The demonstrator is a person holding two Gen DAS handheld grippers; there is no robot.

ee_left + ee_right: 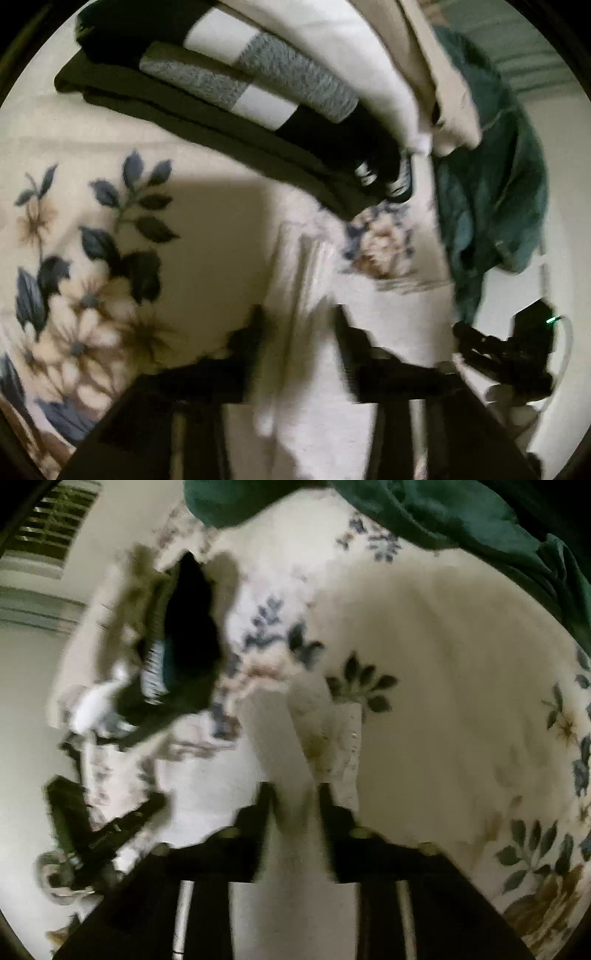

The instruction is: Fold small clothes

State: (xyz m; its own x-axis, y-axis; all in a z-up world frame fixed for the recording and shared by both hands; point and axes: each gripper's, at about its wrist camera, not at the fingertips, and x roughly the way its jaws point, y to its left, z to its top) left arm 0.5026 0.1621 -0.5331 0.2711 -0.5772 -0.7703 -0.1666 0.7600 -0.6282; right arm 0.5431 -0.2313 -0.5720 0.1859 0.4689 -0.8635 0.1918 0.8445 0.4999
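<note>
A small white garment [299, 332] hangs stretched between my two grippers above a floral bedspread [92, 258]. My left gripper [299, 325] has its black fingers on either side of the white cloth and is shut on it. My right gripper [295, 797] is shut on another part of the same white garment [291, 738], whose speckled edge rises beyond the fingertips. The right gripper also shows at the lower right of the left wrist view [498, 347], and the left gripper at the lower left of the right wrist view [103, 823]. Both views are blurred.
A stack of folded clothes [240, 81], dark, grey-striped and white, lies on the bed beyond the left gripper; it also shows in the right wrist view [177, 646]. A rumpled dark green garment [491, 192] lies to the right of it [443, 513]. A window with blinds [48, 528] is at far left.
</note>
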